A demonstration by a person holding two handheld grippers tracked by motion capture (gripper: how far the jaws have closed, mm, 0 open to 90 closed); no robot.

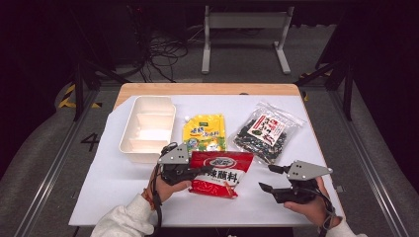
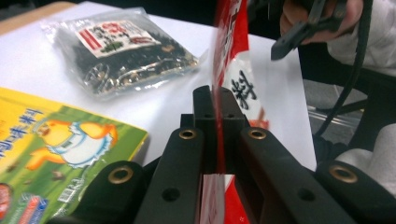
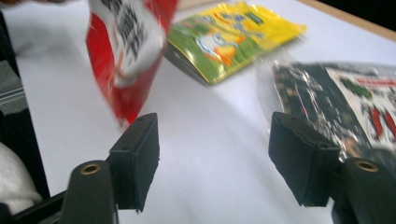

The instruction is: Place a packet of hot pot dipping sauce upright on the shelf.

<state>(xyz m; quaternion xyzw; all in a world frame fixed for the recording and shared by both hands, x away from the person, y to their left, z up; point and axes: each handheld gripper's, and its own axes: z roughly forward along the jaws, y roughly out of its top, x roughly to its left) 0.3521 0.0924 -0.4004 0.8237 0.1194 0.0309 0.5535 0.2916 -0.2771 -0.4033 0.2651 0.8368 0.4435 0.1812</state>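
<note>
From above, a person's left hand (image 1: 170,190), white sleeve at the near edge, reaches in over the white-covered table (image 1: 108,192) with the left gripper (image 1: 200,171) pointing right, its jaws clamped on the left edge of a red seasoning packet (image 1: 220,173). The right hand (image 1: 309,205) holds the right gripper (image 1: 267,177) pointing left, just right of the packet and apart from it, jaws spread with nothing between them. Beyond lie a white divided tray (image 1: 148,126), a yellow sauce pouch (image 1: 205,132) and a clear bag of dark dried food (image 1: 264,131).

Along the left gripper (image 2: 215,100), the black jaws pinch the red packet (image 2: 231,51), which stands on edge above them; the right gripper (image 2: 299,35) hovers beyond it.

Along the right gripper (image 3: 212,140), the jaws stand wide, bare table between them; the red packet (image 3: 126,51) hangs lifted at far left, blurred.
</note>
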